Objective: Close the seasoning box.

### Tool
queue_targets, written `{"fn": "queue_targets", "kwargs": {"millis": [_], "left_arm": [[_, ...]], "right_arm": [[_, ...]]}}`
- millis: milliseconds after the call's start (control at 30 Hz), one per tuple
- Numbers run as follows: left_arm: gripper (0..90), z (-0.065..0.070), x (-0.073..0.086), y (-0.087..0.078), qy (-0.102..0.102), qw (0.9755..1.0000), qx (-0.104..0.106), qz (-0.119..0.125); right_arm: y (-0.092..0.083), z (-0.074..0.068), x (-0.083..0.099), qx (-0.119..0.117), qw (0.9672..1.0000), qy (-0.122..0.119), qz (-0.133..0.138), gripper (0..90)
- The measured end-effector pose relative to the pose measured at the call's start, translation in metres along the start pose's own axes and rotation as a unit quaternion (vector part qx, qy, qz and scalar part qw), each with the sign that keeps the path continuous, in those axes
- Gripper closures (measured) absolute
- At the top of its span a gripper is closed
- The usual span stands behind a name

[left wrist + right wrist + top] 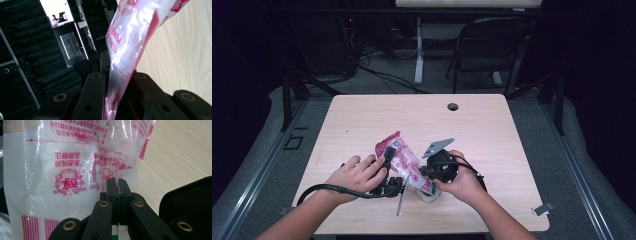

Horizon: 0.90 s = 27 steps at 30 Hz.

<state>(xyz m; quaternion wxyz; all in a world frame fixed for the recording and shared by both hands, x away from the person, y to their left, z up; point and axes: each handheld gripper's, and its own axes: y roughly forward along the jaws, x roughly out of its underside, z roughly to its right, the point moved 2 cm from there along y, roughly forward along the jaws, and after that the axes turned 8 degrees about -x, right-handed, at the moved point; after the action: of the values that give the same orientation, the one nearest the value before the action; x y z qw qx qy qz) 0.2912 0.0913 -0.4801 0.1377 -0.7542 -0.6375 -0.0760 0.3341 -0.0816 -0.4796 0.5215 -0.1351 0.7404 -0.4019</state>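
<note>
The worktop is the biggest thing before me, pale wood with a small round hole near its far edge. Beyond that far edge a dark folding chair stands on the floor. Close to the near edge, about midway between the left and right edges, I hold a plastic bag, clear with pink-red print and white grains inside; it runs slantwise, its pink end toward the far left and its clear end toward the near edge, where it seems to rest on the worktop. My left gripper has that bag from the left: in the left gripper view my fingers are clamped on a thin fold of the film, which rises up between them. My right gripper takes it from the right; in the right gripper view my fingers are pressed tight together on the bag's lower edge, with the printed film standing above them. A thin grey rod lies on the worktop near the front edge, between my two hands.
</note>
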Motion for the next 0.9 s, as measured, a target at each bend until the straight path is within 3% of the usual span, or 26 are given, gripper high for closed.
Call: {"fn": "queue_targets", "kwargs": {"millis": [333, 533, 833, 900], "left_arm": [[85.6, 0.017, 0.008, -0.001, -0.034, 0.9993, 0.015, -0.005], [85.6, 0.023, 0.011, -0.002, -0.043, 0.9988, 0.021, -0.007], [85.6, 0.031, 0.012, 0.0, -0.081, 0.9963, 0.027, -0.003], [85.7, 0.032, 0.012, -0.001, -0.081, 0.996, 0.037, -0.01]], "right_arm": [[0.003, 0.0, -0.001, 0.001, 1.0, -0.001, -0.003, 90.0], [0.004, 0.0, -0.002, 0.002, 1.0, -0.001, -0.003, 90.0], [0.004, 0.001, -0.002, 0.004, 1.0, 0.0, -0.002, 90.0], [0.003, 0.001, -0.002, 0.005, 1.0, 0.0, -0.003, 90.0]]}}
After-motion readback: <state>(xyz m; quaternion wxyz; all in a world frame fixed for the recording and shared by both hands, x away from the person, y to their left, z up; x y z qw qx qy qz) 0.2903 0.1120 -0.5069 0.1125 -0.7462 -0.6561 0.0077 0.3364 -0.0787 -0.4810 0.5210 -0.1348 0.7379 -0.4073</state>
